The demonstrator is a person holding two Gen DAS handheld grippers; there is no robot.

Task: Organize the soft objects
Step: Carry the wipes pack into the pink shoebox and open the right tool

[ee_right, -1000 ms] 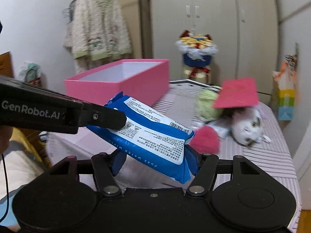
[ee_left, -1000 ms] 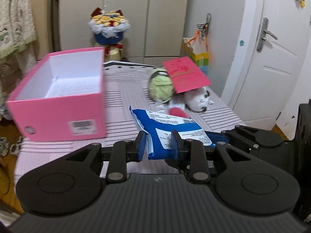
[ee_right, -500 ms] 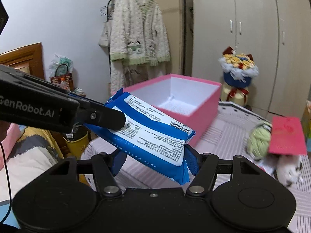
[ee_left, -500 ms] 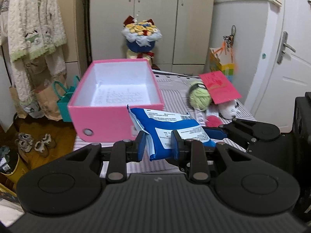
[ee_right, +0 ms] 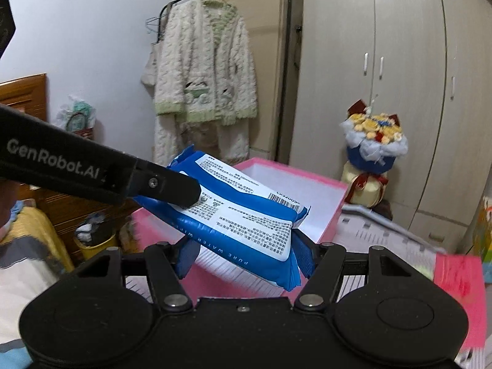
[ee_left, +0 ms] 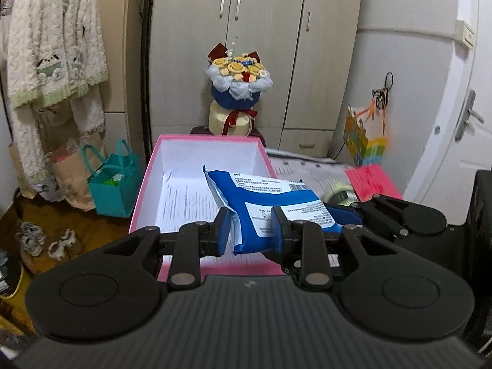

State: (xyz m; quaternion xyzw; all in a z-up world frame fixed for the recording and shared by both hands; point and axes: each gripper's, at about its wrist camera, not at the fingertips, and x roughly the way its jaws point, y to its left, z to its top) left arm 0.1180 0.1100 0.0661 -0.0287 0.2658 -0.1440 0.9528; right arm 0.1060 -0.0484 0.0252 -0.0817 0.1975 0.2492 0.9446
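I'm carrying the blue wipes pack [ee_left: 270, 203] toward the pink box [ee_left: 144, 184], and I judge this the transport step of tidying the soft things: the pack is held in the air between both tongs, over the near end of the open box, whose white floor looks bare. The next move, as I read it, calls for bringing both tongs down together so the pack sinks below the pink rim, then letting go with both at nearly the same time, so the pack lands flat instead of swinging from one end.

My left gripper [ee_left: 250, 230] is pinched narrow on one end of the pack; its blue pads press the crimped seam and the wrapper just behind it. My right gripper [ee_right: 246, 255] stands about half open, yet it is a grip all the same, since its pads sit against the two long sides of the pack across its width (a soft, squashy thing, so I would not squeeze harder). In the right wrist view the left tool's finger lies across the top of the pack at its far end.

On the striped bed surface [ee_left: 310, 169] beyond the box's right wall I can make out a red envelope [ee_left: 370, 181] and a green yarn ball [ee_left: 338, 189], both blurred; those I take to be for later.
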